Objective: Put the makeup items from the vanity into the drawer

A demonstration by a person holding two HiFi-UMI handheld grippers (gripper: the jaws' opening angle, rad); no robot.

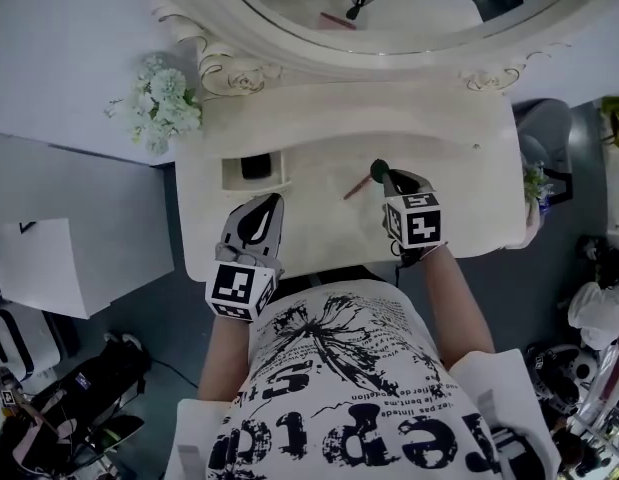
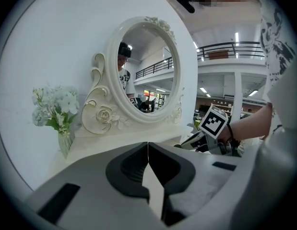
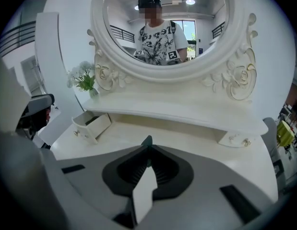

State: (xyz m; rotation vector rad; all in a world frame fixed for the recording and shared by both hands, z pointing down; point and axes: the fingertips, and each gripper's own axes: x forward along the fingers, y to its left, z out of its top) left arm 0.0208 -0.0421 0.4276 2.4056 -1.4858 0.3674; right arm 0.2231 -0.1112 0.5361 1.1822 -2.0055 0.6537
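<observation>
The white vanity (image 1: 459, 188) is carrying its oval mirror (image 1: 429, 8) at the back and white flowers (image 1: 164, 103) at its left end, and its small left drawer (image 1: 229, 174) is standing open. The left gripper (image 1: 269, 203) is hovering just in front of that drawer, its jaws pressed together on nothing. The right gripper (image 1: 387, 176) is pinching a slim makeup pencil (image 1: 357, 188) at the middle of the tabletop, the dark tip poking past the jaws and the reddish shaft slanting toward the left gripper.

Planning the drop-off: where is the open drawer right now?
In the head view, the open drawer sits at the left of the vanity, just ahead of the left gripper.
</observation>
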